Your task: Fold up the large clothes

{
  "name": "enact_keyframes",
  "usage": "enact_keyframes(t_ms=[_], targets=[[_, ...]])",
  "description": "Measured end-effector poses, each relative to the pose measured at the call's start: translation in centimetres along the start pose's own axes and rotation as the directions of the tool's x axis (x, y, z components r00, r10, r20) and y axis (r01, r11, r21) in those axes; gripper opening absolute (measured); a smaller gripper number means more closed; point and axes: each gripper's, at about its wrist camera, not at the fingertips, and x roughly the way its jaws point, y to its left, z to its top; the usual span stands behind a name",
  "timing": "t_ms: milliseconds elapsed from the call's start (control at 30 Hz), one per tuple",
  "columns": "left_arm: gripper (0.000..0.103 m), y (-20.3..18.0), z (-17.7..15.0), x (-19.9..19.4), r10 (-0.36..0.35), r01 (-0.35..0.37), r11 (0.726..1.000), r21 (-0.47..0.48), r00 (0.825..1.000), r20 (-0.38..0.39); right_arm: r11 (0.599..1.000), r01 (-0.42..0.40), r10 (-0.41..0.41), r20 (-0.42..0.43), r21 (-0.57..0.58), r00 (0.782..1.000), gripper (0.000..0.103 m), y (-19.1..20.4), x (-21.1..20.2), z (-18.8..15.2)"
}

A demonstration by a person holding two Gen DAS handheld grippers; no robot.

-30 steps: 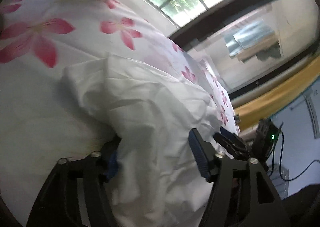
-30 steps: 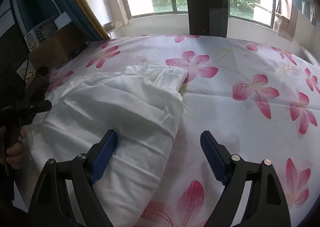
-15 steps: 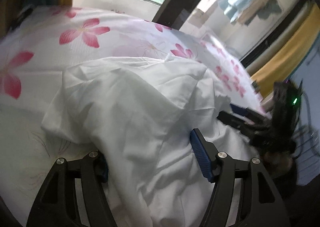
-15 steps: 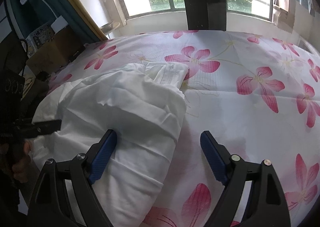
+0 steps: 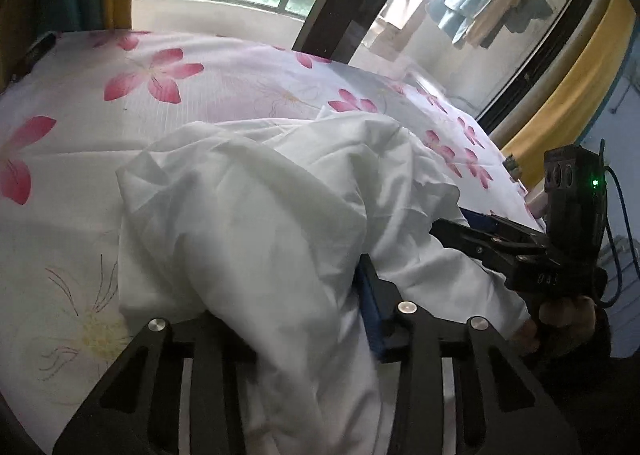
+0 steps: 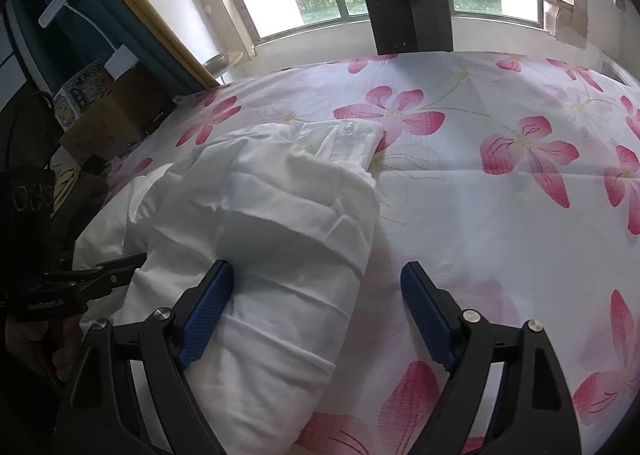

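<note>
White cotton bunches between my left gripper (image 5: pixel 280 319), whose jaws are closing on it. My right gripper (image 6: pixel 316 311) gapes wide, holding nothing, one pad touching the shirt (image 6: pixel 272 239) at nine o'clock. Beyond, at twelve, its collar lies on the floral bedsheet (image 6: pixel 500 215). Pinching several layers could drag the fold crooked.

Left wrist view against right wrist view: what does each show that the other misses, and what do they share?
Only the left wrist view shows the left gripper closing with the white garment between its jaws, and clothes hanging outside. Only the right wrist view shows the buttoned cuff, a cardboard box, and the right gripper open over the garment's edge. Both show the garment on the floral bedsheet.
</note>
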Motion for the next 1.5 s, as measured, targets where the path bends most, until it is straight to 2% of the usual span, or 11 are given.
enact_keyframes(t_ms=[133,200,300,367,433,533,833,1033,1267,1500], targets=[[0.029,-0.4,-0.4,-0.2,-0.008,0.008,1.000,-0.002,1.000,0.019,1.000,-0.015,0.015,0.007,-0.009,1.000,0.084,0.6,0.1,-0.2],[0.028,-0.6,-0.5,-0.5,-0.012,0.012,1.000,0.002,0.999,0.030,0.998,-0.058,0.058,0.005,-0.012,0.998,0.070,0.9,0.2,-0.4],[0.026,-0.8,-0.6,-0.9,-0.020,0.020,1.000,-0.002,0.999,0.045,0.997,-0.078,0.078,0.001,-0.016,0.997,0.060,1.3,0.2,-0.6],[0.024,-0.9,-0.7,-1.4,-0.026,0.027,1.000,-0.014,0.997,0.068,0.995,-0.103,0.103,0.003,-0.005,0.995,0.043,1.2,0.1,-0.8],[0.022,-1.1,-0.7,-1.8,-0.028,0.030,0.999,-0.022,0.996,0.089,0.994,-0.104,0.105,0.030,-0.027,0.994,0.033,1.5,-0.5,-0.9],[0.021,-1.5,-0.8,-2.4,-0.022,0.024,1.000,-0.012,0.993,0.113,0.993,-0.092,0.097,0.073,-0.078,0.993,0.025,2.6,-1.6,-1.0],[0.019,-2.1,-1.1,-5.4,-0.040,0.044,0.999,-0.014,0.978,0.204,0.985,-0.080,0.104,0.160,-0.150,0.982,0.022,4.7,-4.6,-0.4],[0.019,-1.9,-1.1,-8.4,-0.029,0.031,1.000,-0.001,0.963,0.267,0.975,-0.083,0.127,0.209,-0.207,0.970,0.022,7.2,-6.5,0.5],[0.019,-0.2,-2.0,-12.4,0.036,-0.037,0.999,-0.005,0.945,0.324,0.957,-0.110,0.174,0.229,-0.269,0.958,0.022,10.8,-7.0,1.1],[0.019,3.2,-3.4,-15.5,0.109,-0.097,0.994,-0.052,0.930,0.351,0.929,-0.162,0.241,0.212,-0.333,0.947,0.022,15.4,-5.3,1.3]])
